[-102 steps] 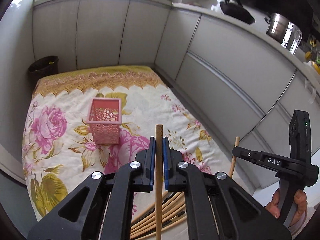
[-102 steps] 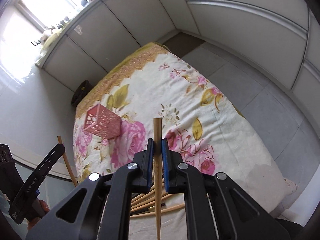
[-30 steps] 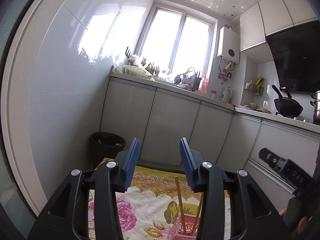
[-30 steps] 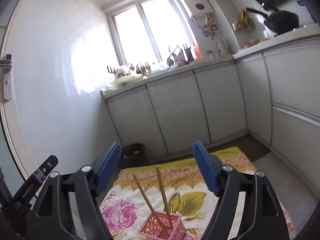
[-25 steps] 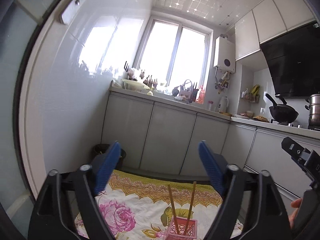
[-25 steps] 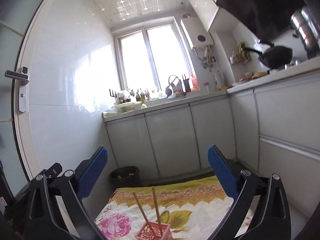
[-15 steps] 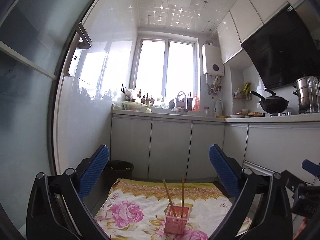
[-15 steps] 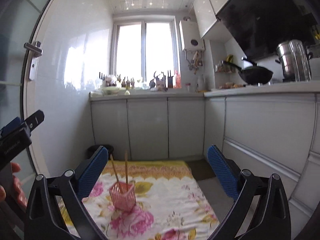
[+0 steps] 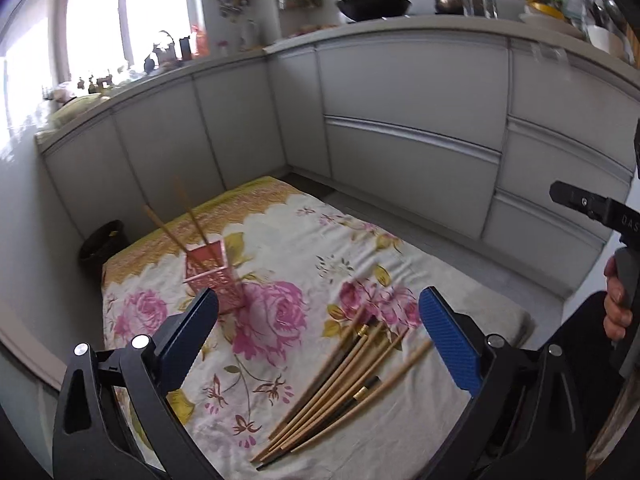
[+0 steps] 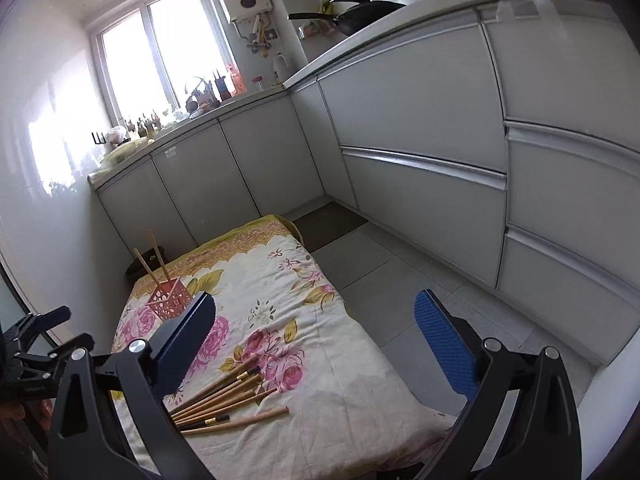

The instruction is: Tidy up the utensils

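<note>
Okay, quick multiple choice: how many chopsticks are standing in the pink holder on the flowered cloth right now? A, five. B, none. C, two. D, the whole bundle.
C: two chopsticks stick up out of the pink holder, while the rest of the chopsticks lie in a loose pile on the flowered cloth.

The 2 chopsticks (image 9: 188,220) standing in the pink holder (image 9: 212,276) are motion-blurred in the left view; the right hand (image 9: 618,304) is cut off by the frame's edge.
</note>
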